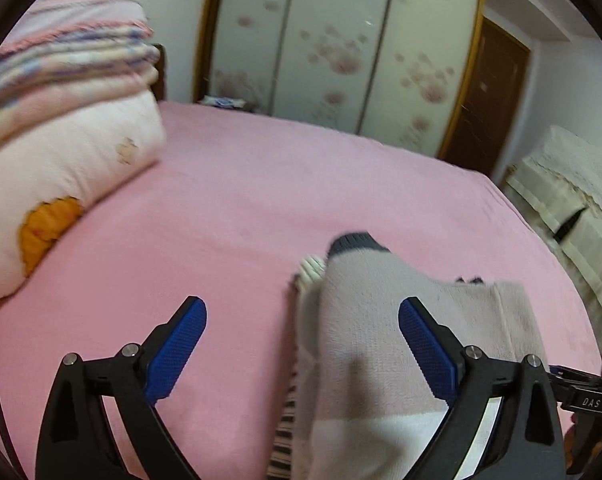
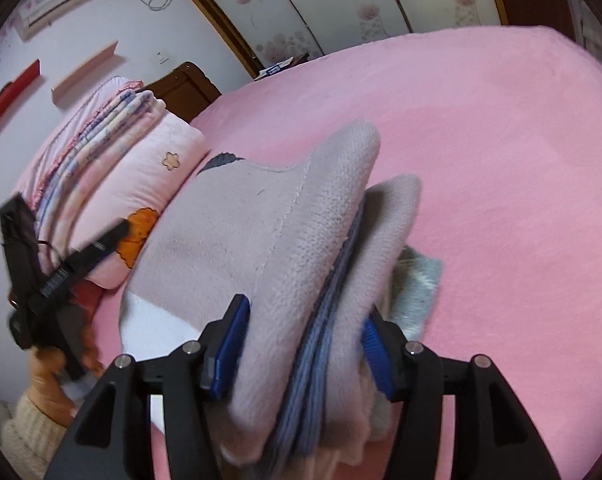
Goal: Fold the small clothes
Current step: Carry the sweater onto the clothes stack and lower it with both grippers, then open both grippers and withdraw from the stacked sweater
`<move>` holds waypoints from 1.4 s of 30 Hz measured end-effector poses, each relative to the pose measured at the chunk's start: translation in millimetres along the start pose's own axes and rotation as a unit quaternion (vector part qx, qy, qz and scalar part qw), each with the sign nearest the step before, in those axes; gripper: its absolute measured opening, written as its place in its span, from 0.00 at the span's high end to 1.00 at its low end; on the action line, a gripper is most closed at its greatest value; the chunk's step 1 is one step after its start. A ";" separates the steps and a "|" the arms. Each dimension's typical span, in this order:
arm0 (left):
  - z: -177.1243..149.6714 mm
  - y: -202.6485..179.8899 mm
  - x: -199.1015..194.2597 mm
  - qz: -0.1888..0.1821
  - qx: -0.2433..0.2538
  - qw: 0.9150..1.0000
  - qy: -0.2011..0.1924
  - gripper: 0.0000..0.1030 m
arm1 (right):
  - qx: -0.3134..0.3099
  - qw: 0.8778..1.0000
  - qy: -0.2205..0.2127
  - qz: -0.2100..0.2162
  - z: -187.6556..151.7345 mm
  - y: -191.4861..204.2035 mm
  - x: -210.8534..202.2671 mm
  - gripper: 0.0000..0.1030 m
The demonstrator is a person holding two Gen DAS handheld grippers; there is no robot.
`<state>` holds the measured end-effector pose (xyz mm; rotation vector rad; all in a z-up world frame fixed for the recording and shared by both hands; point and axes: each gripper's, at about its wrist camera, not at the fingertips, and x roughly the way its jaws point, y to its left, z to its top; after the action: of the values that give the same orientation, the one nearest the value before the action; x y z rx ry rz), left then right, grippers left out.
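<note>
**Sweater bundle in R gripper, L gripper wide apart over bed**

Task item = small grey-pink knit sweater point(image 2: 285, 240), dark collar at far end, white band near my end. It's folded over into a thick bundle on the pink bedsheet point(image 2: 501, 160), w/ blue-grey striped knit layers showing inside the fold. In left wrist view same sweater point(image 1: 381, 340) lies flat on the sheet, right of centre, and a striped garment point(image 1: 285, 436) pokes out under its left edge.

R gripper point(image 2: 305, 352): both blue pads sit against the sides of the folded bundle, fabric bulging up between them, so I read it as clamped on the sweater. Grip looks loose-ish, can't tell how hard the pads press.

L gripper point(image 1: 301, 344): jaws spread wide, nothing between pads on the left side; right finger point(image 1: 429, 348) is over the sweater's edge but I see no pinch. In right wrist view the L gripper point(image 2: 61, 276) is at far left, blurred, held by a hand point(image 2: 57, 376) w/ cream knit sleeve.

Surroundings: stacked folded quilts + pink pillow point(image 2: 141, 184) at head of bed, just beside sweater's collar end. Floral sliding wardrobe doors point(image 1: 341, 48) behind bed, brown door to their right.
</note>
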<state>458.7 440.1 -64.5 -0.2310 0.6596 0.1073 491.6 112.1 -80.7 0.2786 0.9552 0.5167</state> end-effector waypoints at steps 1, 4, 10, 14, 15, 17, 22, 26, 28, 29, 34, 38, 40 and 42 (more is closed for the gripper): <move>-0.7 -0.8 -4.1 0.005 0.002 1.000 0.002 0.06 | -0.007 1.000 -0.011 -0.018 0.4 1.6 -7.8 0.42; -7.7 -9.2 -17.5 -0.003 0.010 1.000 0.007 0.06 | -0.035 0.996 -0.060 -0.052 0.0 5.5 -33.8 0.42; -36.3 -39.4 -30.3 -0.040 0.023 0.999 0.017 0.06 | -0.080 0.992 -0.094 -0.019 -3.4 31.3 -51.3 0.56; -55.2 -52.7 -14.0 -0.055 0.027 0.997 0.036 0.06 | -0.104 0.992 -0.065 0.006 -13.9 48.7 -35.5 0.88; -60.2 -54.7 -7.7 -0.055 0.028 0.997 0.045 0.07 | -0.110 0.992 -0.054 0.002 -18.0 49.4 -27.2 0.88; -68.4 -55.3 2.7 -0.043 0.030 0.997 0.053 0.07 | -0.117 0.992 -0.046 -0.015 -25.0 48.4 -16.8 0.89; -85.1 -38.8 34.0 -0.078 -0.029 0.991 0.104 0.06 | -0.091 0.994 -0.035 -0.051 -25.6 25.2 1.8 0.93; -90.7 -37.8 42.9 -0.084 -0.035 0.991 0.095 0.05 | -0.088 0.994 -0.036 -0.054 -26.8 20.9 6.5 0.93; -91.4 -33.6 45.7 -0.081 -0.034 0.992 0.093 0.00 | -0.091 0.994 -0.037 -0.055 -27.5 24.5 7.9 0.93; -91.9 -31.5 46.9 -0.084 -0.039 0.991 0.095 0.00 | -0.090 0.994 -0.037 -0.051 -27.3 24.7 6.8 0.93; -91.2 -24.9 28.9 -0.069 -0.042 0.993 0.087 0.00 | -0.081 0.995 -0.051 -0.023 -31.2 31.1 -12.9 0.91; -79.6 -23.3 -3.6 -0.045 -0.041 0.996 0.061 0.00 | -0.097 0.993 -0.068 -0.018 -38.8 45.6 -39.3 0.89; -73.6 -22.7 -24.2 -0.033 -0.046 0.997 0.049 0.00 | -0.104 0.992 -0.071 -0.016 -43.7 53.5 -57.1 0.89; -68.2 -26.8 -48.9 -0.027 -0.044 0.998 0.039 0.00 | -0.109 0.991 -0.072 -0.018 -49.3 61.7 -75.0 0.89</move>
<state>384.4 396.1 -81.6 -0.3393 0.7268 0.0755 397.1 124.2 -27.9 0.0996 0.7543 0.5564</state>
